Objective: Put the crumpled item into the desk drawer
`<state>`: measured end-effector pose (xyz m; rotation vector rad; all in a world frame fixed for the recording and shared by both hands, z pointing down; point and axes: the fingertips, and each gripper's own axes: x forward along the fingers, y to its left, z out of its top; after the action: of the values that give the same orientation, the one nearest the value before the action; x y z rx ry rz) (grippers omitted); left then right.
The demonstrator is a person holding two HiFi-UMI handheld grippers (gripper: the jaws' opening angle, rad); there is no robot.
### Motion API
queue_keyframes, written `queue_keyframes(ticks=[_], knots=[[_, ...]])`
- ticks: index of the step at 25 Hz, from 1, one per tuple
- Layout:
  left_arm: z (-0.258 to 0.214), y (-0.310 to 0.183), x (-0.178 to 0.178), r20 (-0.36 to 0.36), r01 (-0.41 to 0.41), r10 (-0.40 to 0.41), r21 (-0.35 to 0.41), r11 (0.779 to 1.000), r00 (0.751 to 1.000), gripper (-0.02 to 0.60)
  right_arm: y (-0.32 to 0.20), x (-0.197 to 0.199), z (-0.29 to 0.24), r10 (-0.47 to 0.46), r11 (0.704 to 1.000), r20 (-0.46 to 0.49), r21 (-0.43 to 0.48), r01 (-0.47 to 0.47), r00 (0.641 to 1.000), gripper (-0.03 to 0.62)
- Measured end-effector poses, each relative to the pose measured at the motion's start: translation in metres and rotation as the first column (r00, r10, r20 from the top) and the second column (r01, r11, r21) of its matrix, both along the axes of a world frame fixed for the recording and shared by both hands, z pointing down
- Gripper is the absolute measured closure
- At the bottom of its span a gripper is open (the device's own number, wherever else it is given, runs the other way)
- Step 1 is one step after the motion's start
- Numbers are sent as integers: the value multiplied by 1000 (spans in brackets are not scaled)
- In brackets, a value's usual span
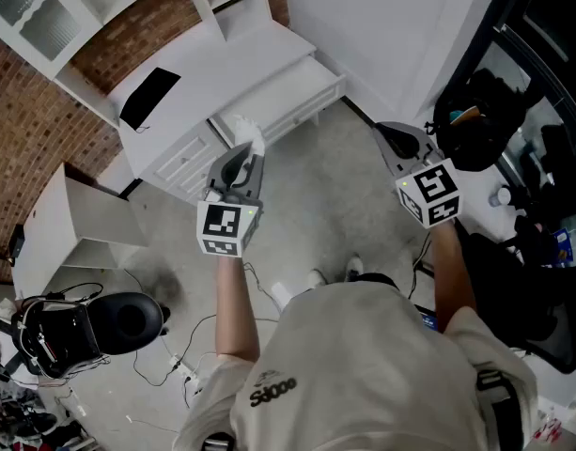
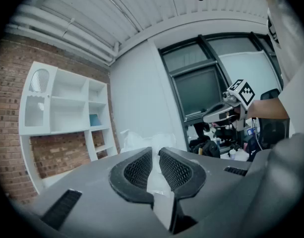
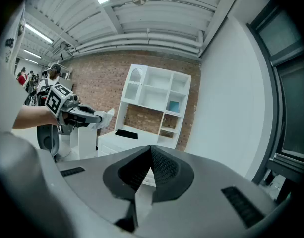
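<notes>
Currently the carry is in hand: the left gripper (image 1: 241, 161) is clamped on the crumpled item (image 1: 249, 137), a white wad poking past its tips in the upper middle of the head view, just short of the white desk (image 1: 203, 69) and what looks like its pulled-out drawer (image 1: 286, 90). Next, I judge, it must reach over that drawer and let go. The left forearm stretches forward, while the right gripper (image 1: 394, 139), jaws closed on nothing, hangs at the frame's right.

White crumpled item (image 1: 249, 139) in left gripper (image 1: 239, 163) jaws, beside open desk drawer (image 1: 286, 90); right gripper (image 1: 393, 136) well apart.
</notes>
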<state>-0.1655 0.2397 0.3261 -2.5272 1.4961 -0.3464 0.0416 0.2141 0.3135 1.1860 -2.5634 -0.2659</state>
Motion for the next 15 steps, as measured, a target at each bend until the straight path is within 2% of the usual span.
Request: queue_keyframes(ticks=[4, 8, 15], knots=[[5, 2, -12, -15, 16, -16, -10, 1000, 1000, 526, 0, -8, 6, -1, 1000, 7, -9, 1, 1000, 589], [7, -1, -30, -25, 17, -17, -9, 1000, 1000, 526, -2, -25, 3, 6, 1000, 66, -16, -5, 998, 589], [20, 3, -47, -23, 19, -19, -18, 1000, 1000, 526, 10, -36, 12, 40, 999, 49, -11, -40, 998, 589]])
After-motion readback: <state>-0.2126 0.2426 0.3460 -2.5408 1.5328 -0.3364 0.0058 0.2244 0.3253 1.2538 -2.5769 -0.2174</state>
